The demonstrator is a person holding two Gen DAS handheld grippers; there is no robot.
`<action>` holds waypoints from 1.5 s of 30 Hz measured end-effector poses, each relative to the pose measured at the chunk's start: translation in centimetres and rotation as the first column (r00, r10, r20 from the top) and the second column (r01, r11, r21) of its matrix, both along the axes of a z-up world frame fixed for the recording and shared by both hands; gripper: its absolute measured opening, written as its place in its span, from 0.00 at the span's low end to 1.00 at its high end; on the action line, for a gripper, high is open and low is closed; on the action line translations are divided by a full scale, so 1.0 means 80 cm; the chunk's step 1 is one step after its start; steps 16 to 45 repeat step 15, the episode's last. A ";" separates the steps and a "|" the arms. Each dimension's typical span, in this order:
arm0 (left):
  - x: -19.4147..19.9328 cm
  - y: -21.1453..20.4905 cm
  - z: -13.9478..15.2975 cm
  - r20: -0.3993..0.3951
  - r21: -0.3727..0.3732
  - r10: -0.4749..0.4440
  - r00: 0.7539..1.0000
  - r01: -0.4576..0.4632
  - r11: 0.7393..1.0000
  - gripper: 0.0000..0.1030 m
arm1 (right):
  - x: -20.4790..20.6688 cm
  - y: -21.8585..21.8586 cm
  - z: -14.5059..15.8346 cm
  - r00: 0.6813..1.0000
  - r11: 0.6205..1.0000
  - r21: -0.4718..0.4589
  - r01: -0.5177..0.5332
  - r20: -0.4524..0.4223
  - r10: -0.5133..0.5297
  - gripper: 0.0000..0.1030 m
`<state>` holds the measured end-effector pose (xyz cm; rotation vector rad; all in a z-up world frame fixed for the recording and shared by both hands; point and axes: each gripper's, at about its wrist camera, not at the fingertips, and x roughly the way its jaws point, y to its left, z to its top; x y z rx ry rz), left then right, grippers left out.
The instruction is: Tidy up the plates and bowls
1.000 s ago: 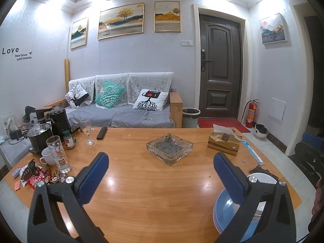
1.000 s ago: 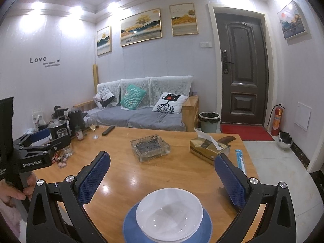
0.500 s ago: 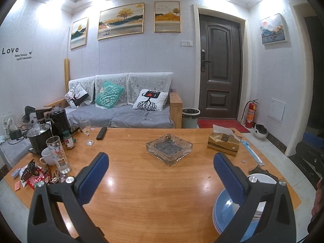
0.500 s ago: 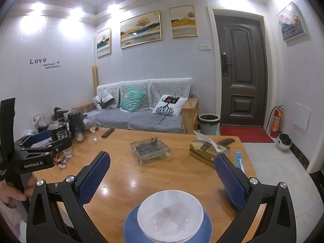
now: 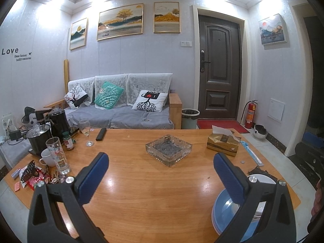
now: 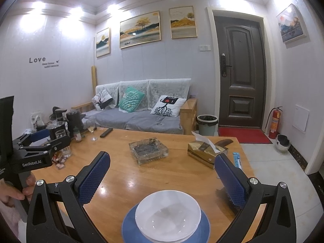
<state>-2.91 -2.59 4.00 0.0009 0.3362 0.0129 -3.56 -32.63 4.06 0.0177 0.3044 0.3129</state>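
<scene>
Wooden surface (image 5: 151, 192) fills the lower half of the left wrist view, where the left tongs (image 5: 160, 170) stand released and empty; a blue plate (image 5: 224, 208) with a white bowl (image 5: 261, 179) on it sits at lower right, behind the right finger. From the right wrist, the right tongs (image 6: 162, 174) gape empty above that white bowl (image 6: 168, 212) stacked on the blue plate (image 6: 129, 226) at bottom centre, a glass ashtray (image 6: 148, 149) beyond.

table centre (image 5: 151, 192) free | ashtray (image 5: 168, 148) ahead | clutter (image 5: 50, 151) left

Black tool (image 6: 162, 174) frames, blue textured pads (image 6: 94, 177), silver screws, "GenRobot.AI" lettering
</scene>
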 end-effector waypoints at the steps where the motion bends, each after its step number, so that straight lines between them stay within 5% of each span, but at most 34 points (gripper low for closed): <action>1: 0.000 0.000 0.000 0.001 0.001 0.001 1.000 -0.001 1.000 0.99 | 0.000 0.000 0.000 1.000 1.000 -0.001 0.000 0.001 0.000 0.99; 45: -0.004 -0.007 0.004 0.023 0.021 0.014 1.000 -0.014 1.000 0.99 | 0.000 -0.002 0.000 1.000 1.000 -0.004 0.000 0.003 0.000 0.99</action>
